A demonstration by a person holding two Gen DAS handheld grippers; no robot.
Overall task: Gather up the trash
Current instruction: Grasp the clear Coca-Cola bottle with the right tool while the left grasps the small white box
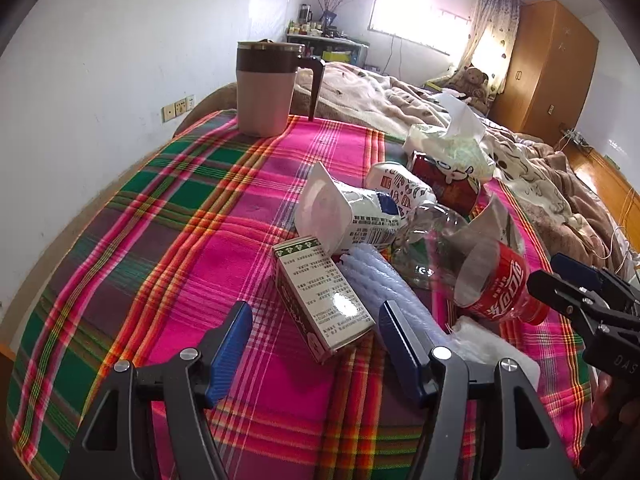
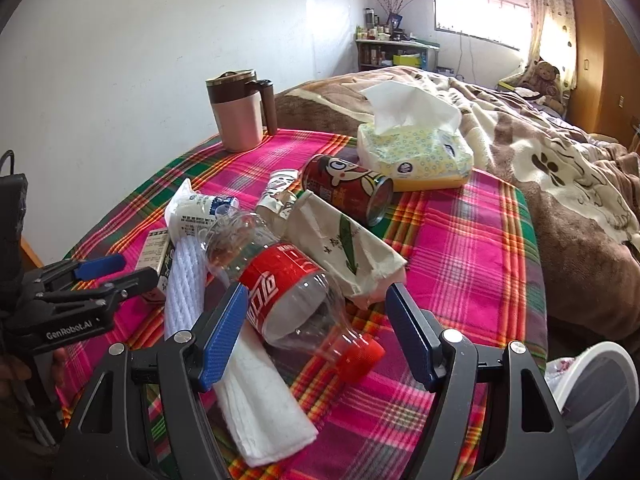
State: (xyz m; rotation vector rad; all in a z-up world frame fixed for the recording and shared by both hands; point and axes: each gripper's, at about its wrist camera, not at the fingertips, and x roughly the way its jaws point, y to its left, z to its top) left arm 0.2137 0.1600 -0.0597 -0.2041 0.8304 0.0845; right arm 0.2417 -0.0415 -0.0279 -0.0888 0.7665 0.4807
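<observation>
Trash lies heaped on a plaid cloth point(image 1: 160, 220). My left gripper point(image 1: 316, 340) is open, its jaws either side of a small green-white carton point(image 1: 320, 296). Behind it lie a white yogurt cup point(image 1: 340, 212) and a white ribbed foam sleeve point(image 1: 384, 280). My right gripper point(image 2: 316, 332) is open around a crushed clear cola bottle point(image 2: 288, 292) with a red label and cap, also in the left wrist view point(image 1: 500, 288). A folded white napkin point(image 2: 264, 404) lies under it. A red can point(image 2: 348, 188) and a paper wrapper point(image 2: 344, 240) lie beyond.
A pink mug point(image 1: 264, 88) with a brown lid stands at the cloth's far edge. A tissue pack point(image 2: 416, 152) sits by the can. A bed with a brown blanket point(image 2: 560, 168) is to the right. A white mesh bin point(image 2: 596, 404) is at lower right.
</observation>
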